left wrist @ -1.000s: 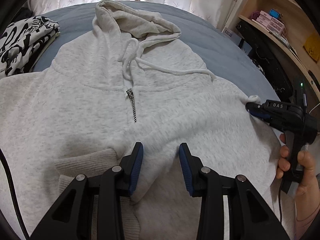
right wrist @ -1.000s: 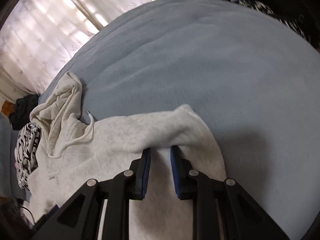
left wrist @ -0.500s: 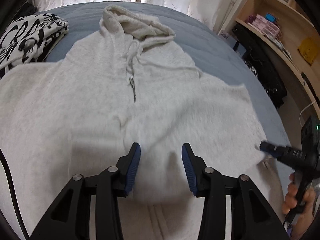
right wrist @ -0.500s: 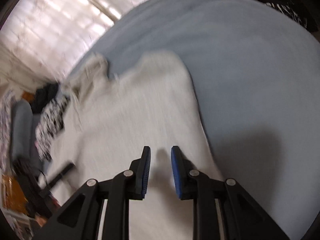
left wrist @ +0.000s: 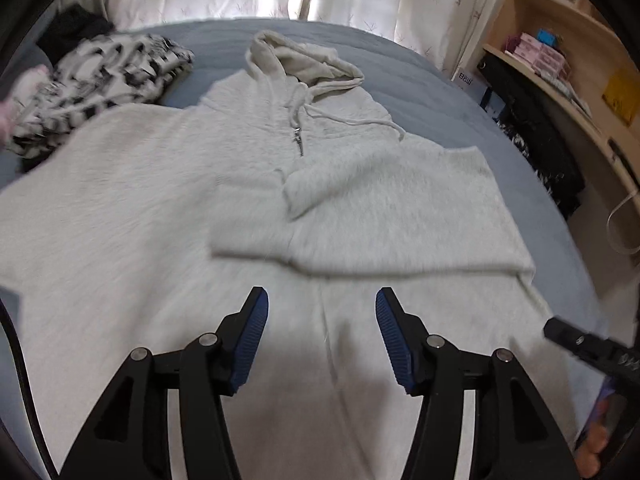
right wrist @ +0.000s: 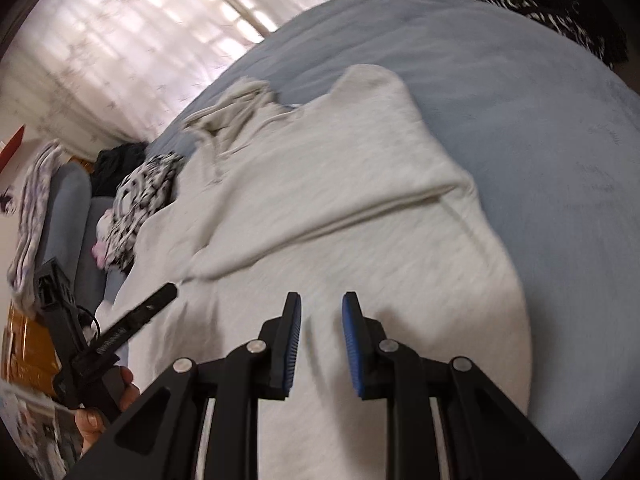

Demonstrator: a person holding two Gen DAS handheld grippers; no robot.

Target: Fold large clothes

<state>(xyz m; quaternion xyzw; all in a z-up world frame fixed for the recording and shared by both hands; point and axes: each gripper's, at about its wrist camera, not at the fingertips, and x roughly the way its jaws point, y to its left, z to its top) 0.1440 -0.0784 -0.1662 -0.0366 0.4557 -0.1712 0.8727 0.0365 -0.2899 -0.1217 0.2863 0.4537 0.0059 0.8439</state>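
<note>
A light grey zip hoodie point(left wrist: 248, 184) lies front-up on a blue bed, hood toward the curtains. Its right sleeve point(left wrist: 400, 216) is folded across the chest. My left gripper point(left wrist: 320, 320) is open and empty, hovering above the hoodie's lower body. My right gripper point(right wrist: 320, 328) is open and empty above the hoodie's point(right wrist: 340, 208) lower right side; it also shows at the lower right of the left wrist view point(left wrist: 580, 344). The left gripper shows at the lower left of the right wrist view point(right wrist: 132, 316).
A black-and-white patterned garment point(left wrist: 96, 80) lies at the bed's far left. A wooden shelf with boxes point(left wrist: 560, 60) and dark items stand right of the bed point(left wrist: 460, 92). Curtains hang behind. Bare blue bedding point(right wrist: 520, 92) lies right of the hoodie.
The right gripper let go of the sleeve, which now lies folded across the chest. Both grippers have pulled back toward the hem, and the left jaws have opened wider.
</note>
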